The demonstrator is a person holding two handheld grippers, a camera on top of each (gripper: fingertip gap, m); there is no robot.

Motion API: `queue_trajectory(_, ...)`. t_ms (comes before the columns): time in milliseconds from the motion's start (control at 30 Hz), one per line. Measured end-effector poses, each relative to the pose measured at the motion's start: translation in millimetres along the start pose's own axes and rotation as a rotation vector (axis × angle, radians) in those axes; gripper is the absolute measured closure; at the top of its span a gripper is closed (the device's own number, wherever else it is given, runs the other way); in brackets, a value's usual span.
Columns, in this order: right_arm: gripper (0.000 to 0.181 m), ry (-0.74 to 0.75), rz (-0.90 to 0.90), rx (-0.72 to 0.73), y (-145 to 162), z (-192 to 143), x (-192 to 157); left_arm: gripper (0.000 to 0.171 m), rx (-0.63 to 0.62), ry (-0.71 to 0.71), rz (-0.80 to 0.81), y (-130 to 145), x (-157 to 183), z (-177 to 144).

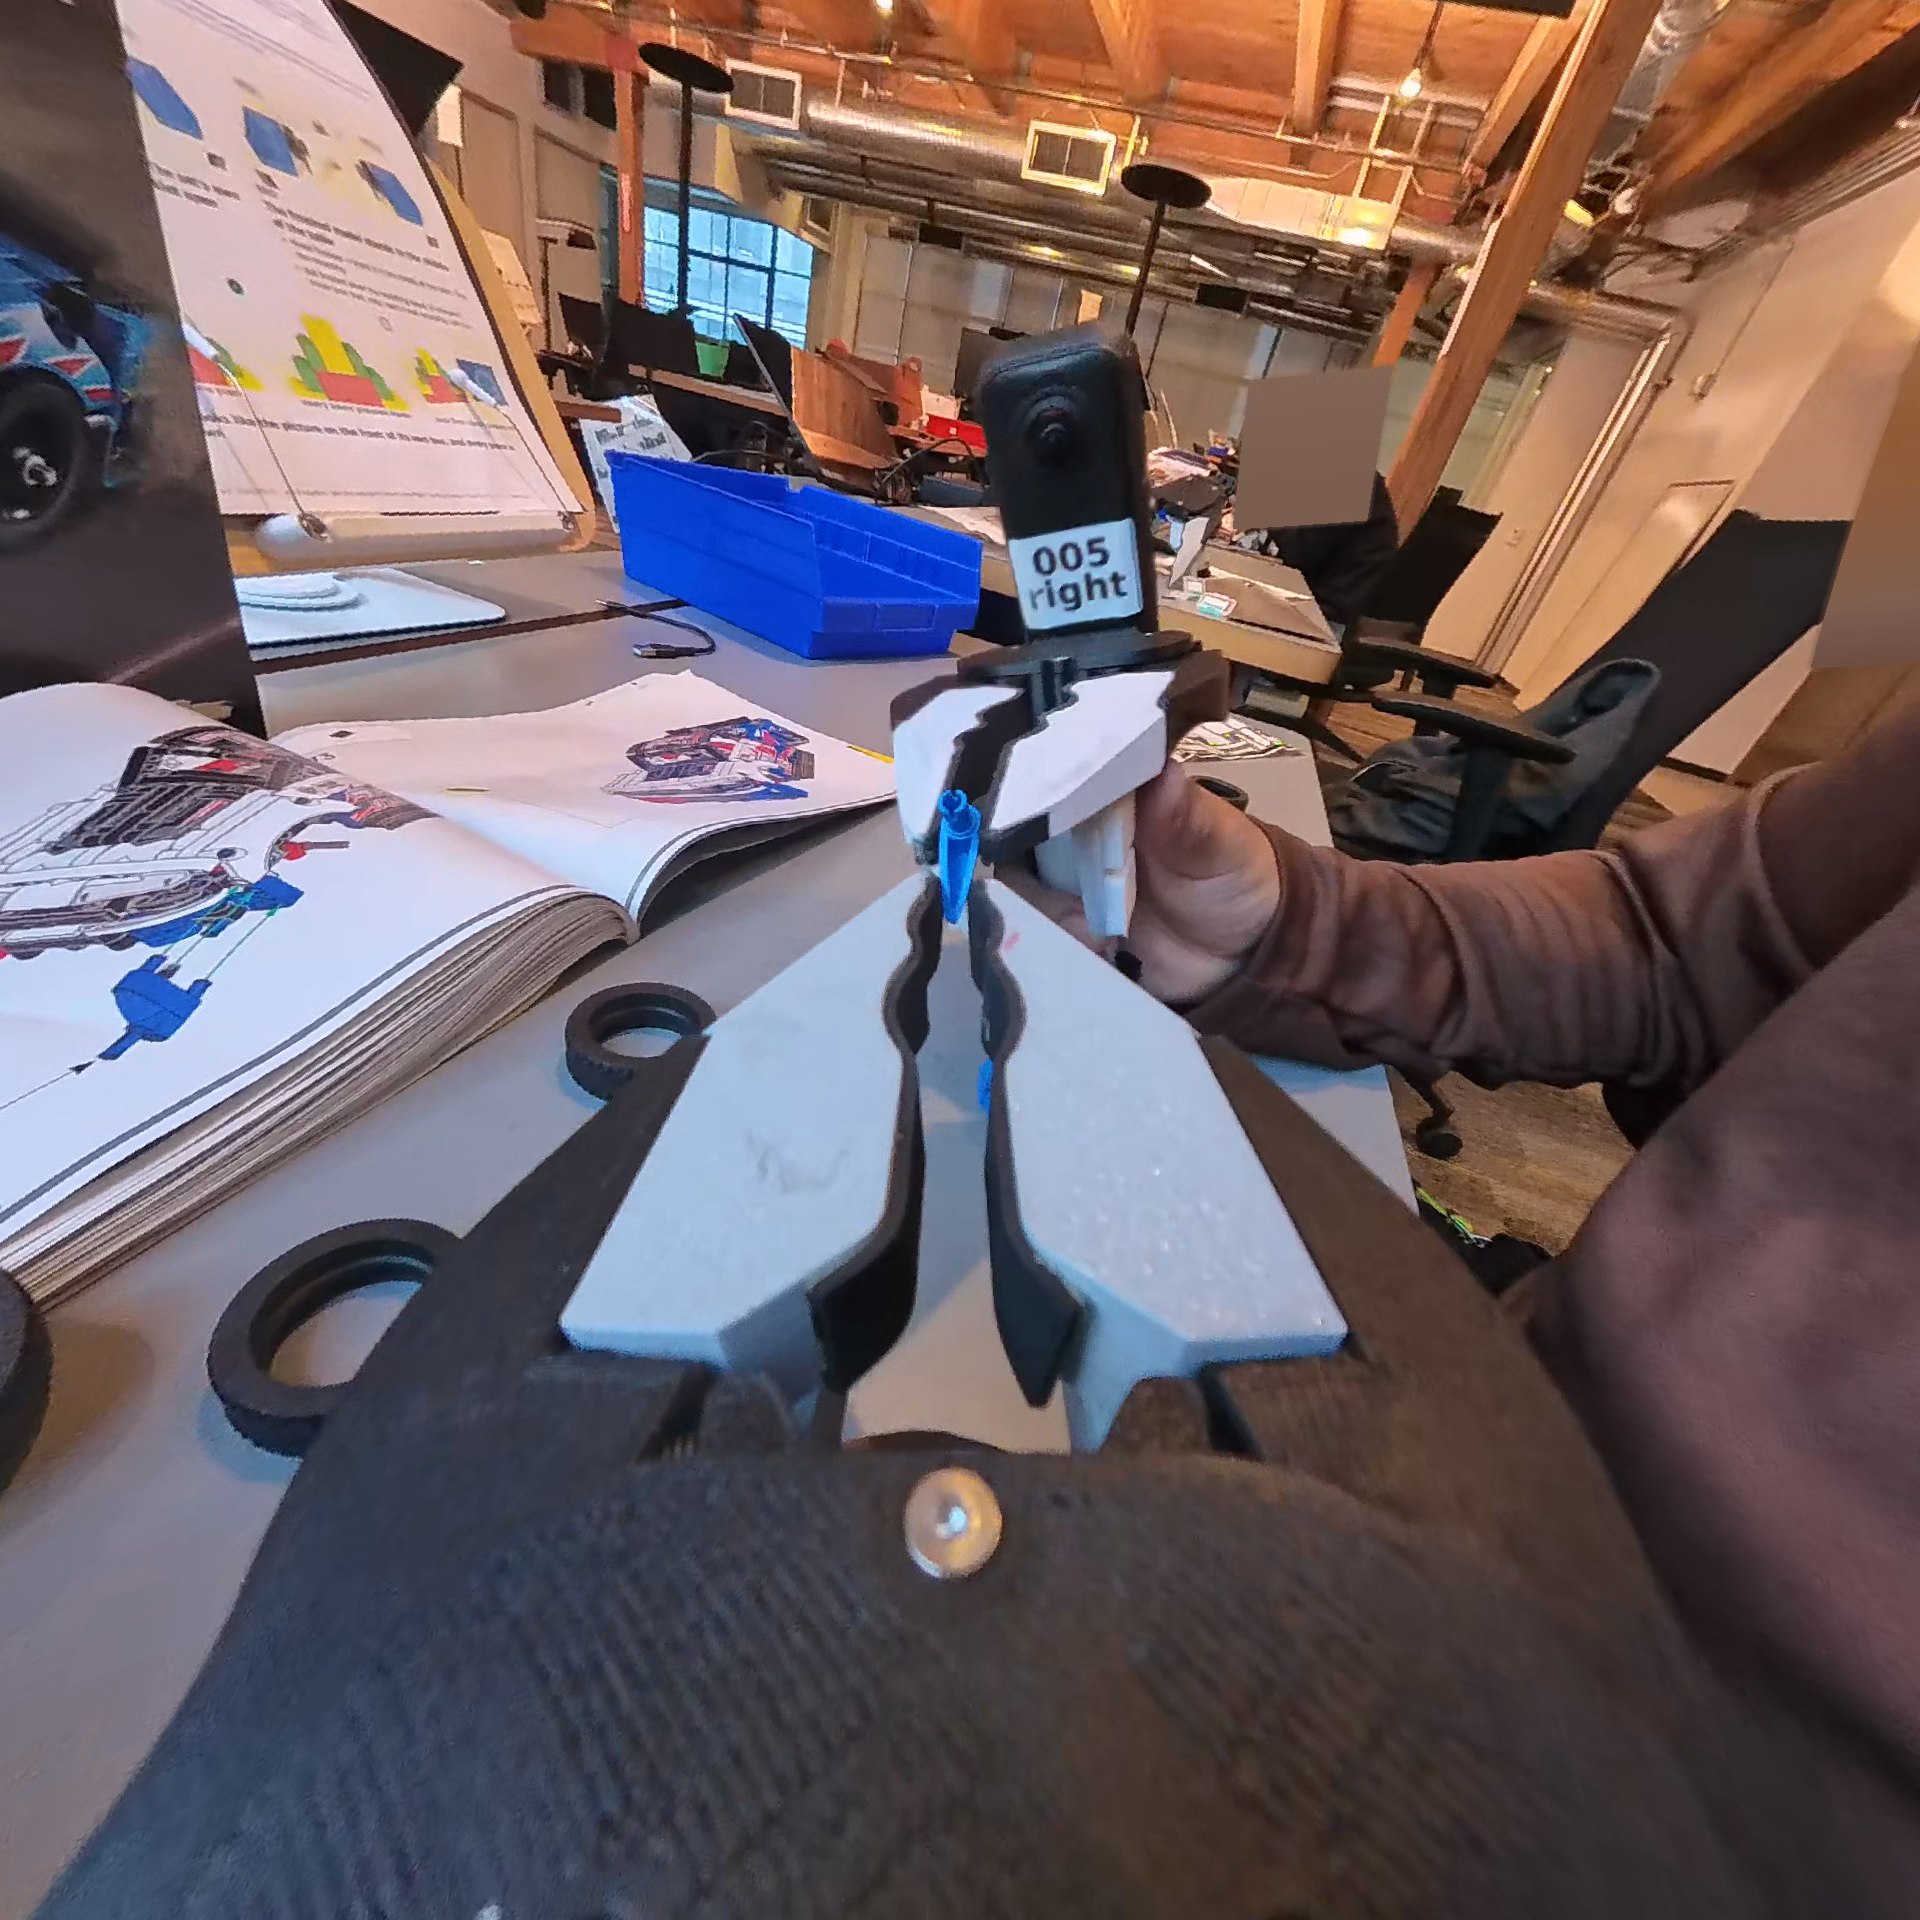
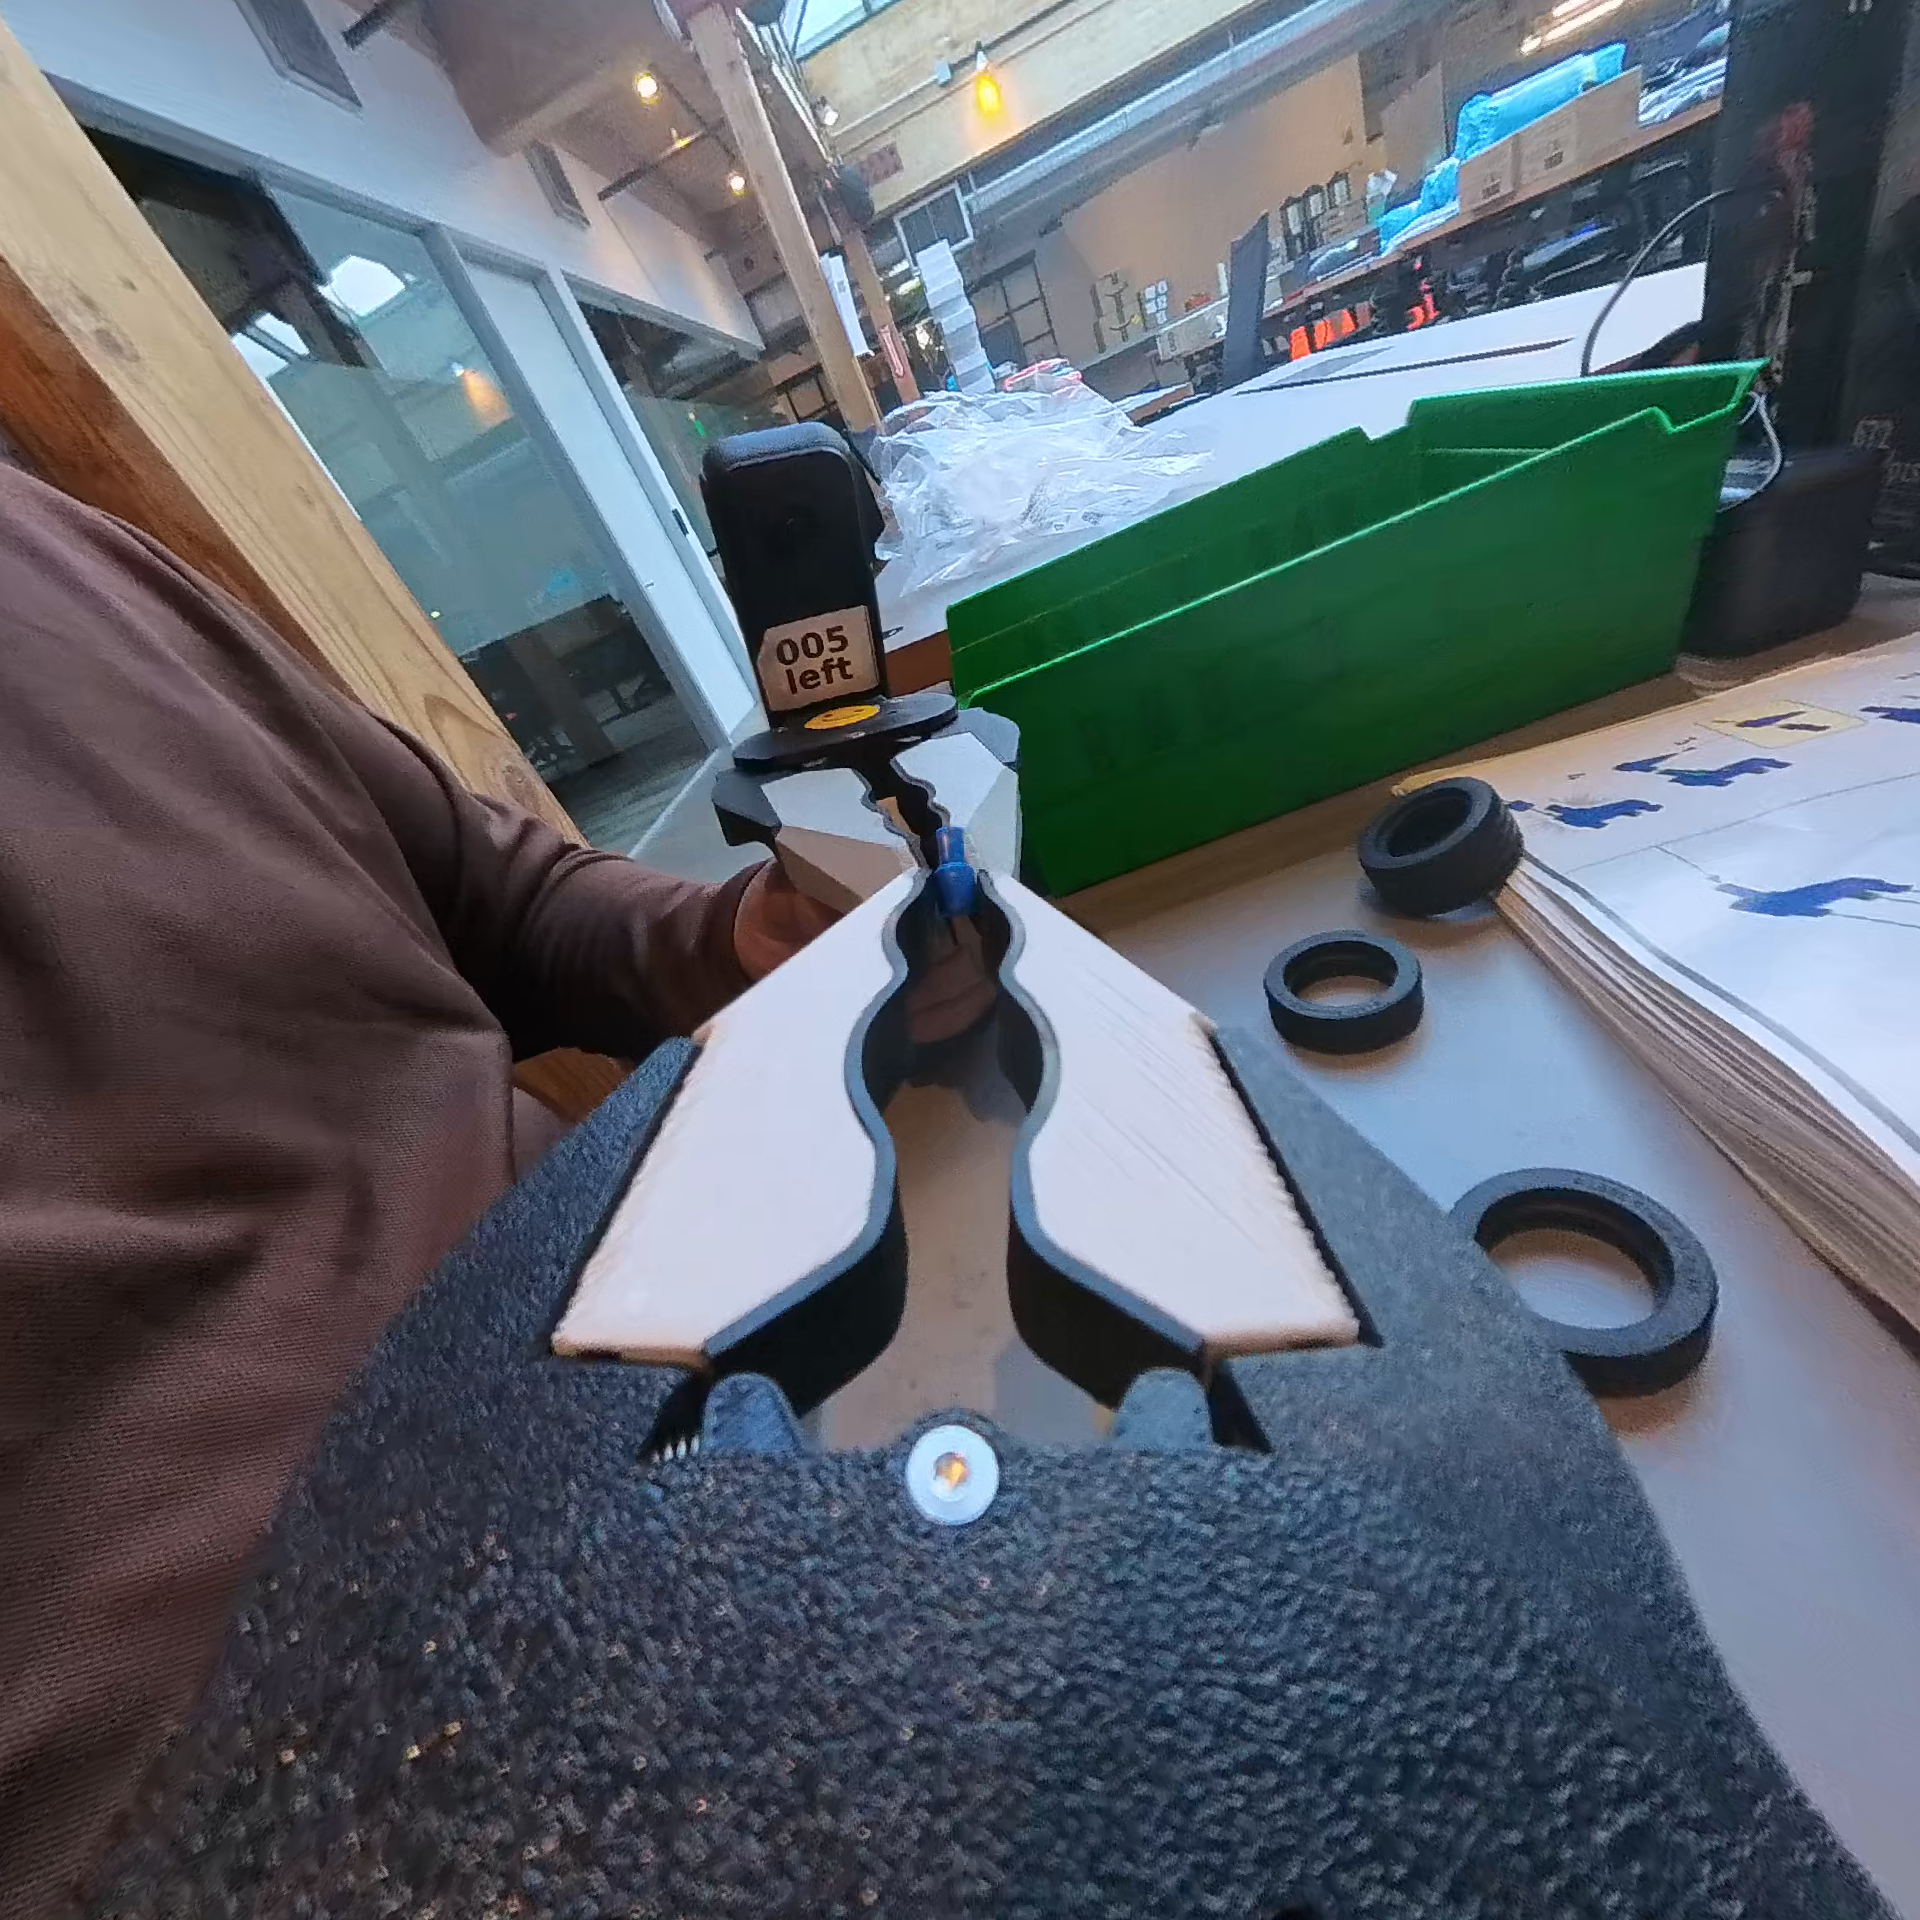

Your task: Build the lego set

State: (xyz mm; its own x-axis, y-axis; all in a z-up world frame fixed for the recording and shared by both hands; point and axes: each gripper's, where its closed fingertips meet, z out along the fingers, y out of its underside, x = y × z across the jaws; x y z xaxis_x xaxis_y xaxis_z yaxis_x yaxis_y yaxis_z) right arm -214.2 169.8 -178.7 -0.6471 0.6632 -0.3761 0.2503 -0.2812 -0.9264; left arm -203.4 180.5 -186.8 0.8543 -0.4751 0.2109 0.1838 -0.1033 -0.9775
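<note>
A: Where is the blue lego piece (image 1: 957, 854) sitting, and what are the fingers doing?

B: It is standing at the meeting point of both tip pairs, above the table. The right gripper (image 1: 951, 831) is pinching its upper part; the left gripper (image 1: 951, 904) is closing on its lower end, though contact there is partly hidden. Holding it tip-to-tip is probably serving a hand-over or a mating step.

A: What room is remaining around the fingers?

B: Bare table (image 2: 1538, 1101) is lying beneath them. The tyres (image 2: 1343, 990) and the open instruction book (image 1: 312, 935) are sitting outboard of the tips, well apart.
</note>
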Motion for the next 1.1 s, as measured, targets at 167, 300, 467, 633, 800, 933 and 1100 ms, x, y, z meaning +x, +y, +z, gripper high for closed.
queue_trajectory(167, 0.174, 0.045, -0.121, -0.011, -2, 1, -4, 0.163, -0.036, -0.005, 0.027, 5, 2, -3)
queue_trajectory(300, 0.174, 0.067, -0.235, -0.062, 6, 6, -9, 0.165, -0.069, -0.061, 0.167, 8, 2, -14)
queue_trajectory(467, 0.174, 0.054, -0.249, -0.109, 16, 16, -9, 0.168, -0.124, -0.065, 0.239, 16, 5, -15)
queue_trajectory(633, 0.175, 0.015, -0.090, -0.110, 20, 17, -4, 0.169, -0.157, -0.109, 0.247, 20, -2, -16)
queue_trajectory(800, 0.174, 0.025, 0.038, -0.094, 19, 14, 5, 0.165, -0.167, -0.162, 0.278, 20, -8, -16)
queue_trajectory(933, 0.174, -0.002, 0.174, -0.059, 16, 10, 8, 0.163, -0.186, -0.214, 0.361, 21, -12, -16)
queue_trajectory(1100, 0.174, -0.004, 0.242, -0.051, 17, 7, 10, 0.168, -0.206, -0.283, 0.509, 21, -11, -14)
